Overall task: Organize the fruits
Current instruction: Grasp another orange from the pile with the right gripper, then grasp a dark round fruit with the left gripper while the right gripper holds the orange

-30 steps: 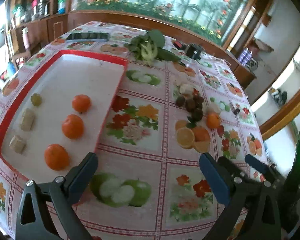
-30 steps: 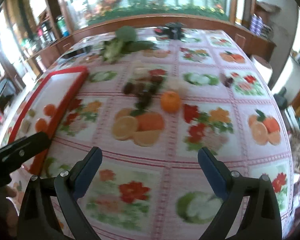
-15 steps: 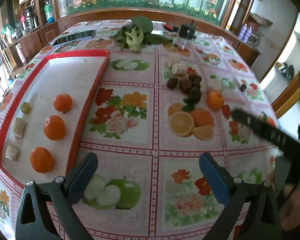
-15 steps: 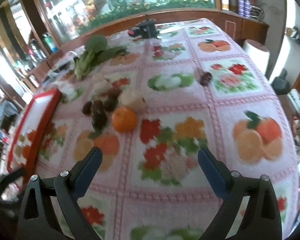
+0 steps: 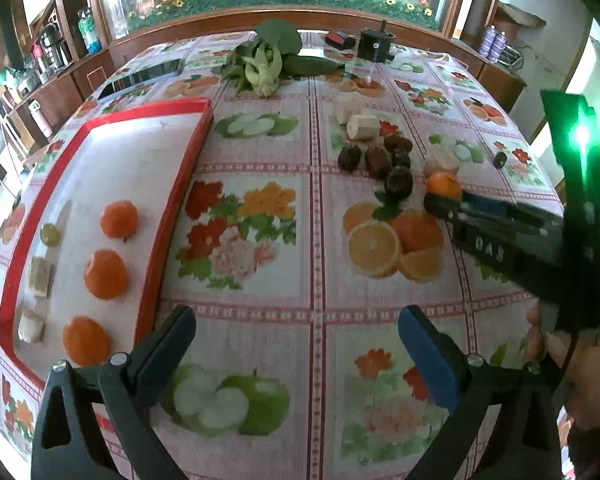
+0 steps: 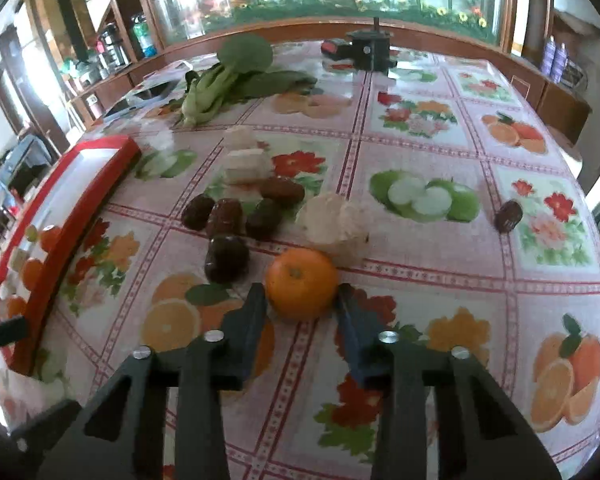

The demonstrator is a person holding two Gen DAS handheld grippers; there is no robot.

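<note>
Right gripper closing on orange; fingers flank fruit, pads at its sides, contact looks just made. Orange sits on tablecloth beside white lump, near dark dates. Left gripper spread wide, nothing between. Three oranges already on red tray. Risk: round fruit pinched low near fingertips could squirt forward, knock dates; weak grip could drop it en route to tray.
</note>
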